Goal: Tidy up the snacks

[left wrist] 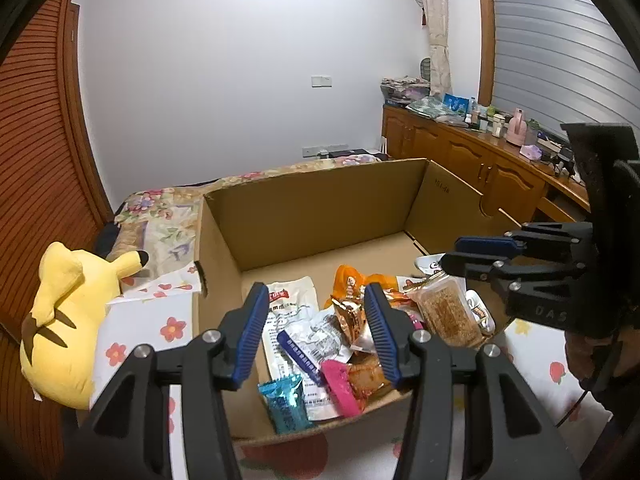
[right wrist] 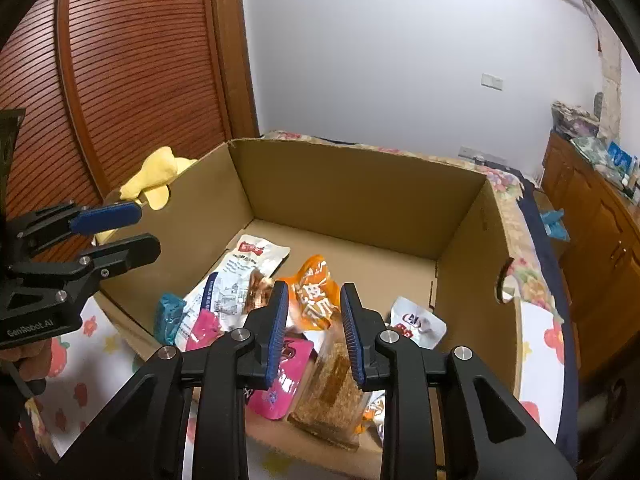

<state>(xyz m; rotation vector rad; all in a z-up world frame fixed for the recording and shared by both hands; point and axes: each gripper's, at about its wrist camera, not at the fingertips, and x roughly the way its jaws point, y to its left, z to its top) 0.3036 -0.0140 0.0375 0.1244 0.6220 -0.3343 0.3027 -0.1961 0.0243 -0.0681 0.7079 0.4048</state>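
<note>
Hovering over the cardboard box, with both grippers spread and empty: left gripper above the white pouch and foil wrappers, right gripper above the clear-wrapped brown cake beside the orange packet. Best done, probably, by dropping straight onto one loose pack, pinching a flat edge rather than crinkly foil, and lifting clear of neighbours. Snacks heaped at the near end, overlapping; far end bare. Hard to read: the packet print, what lies beneath the pink pouch, and the intended destination.
</note>
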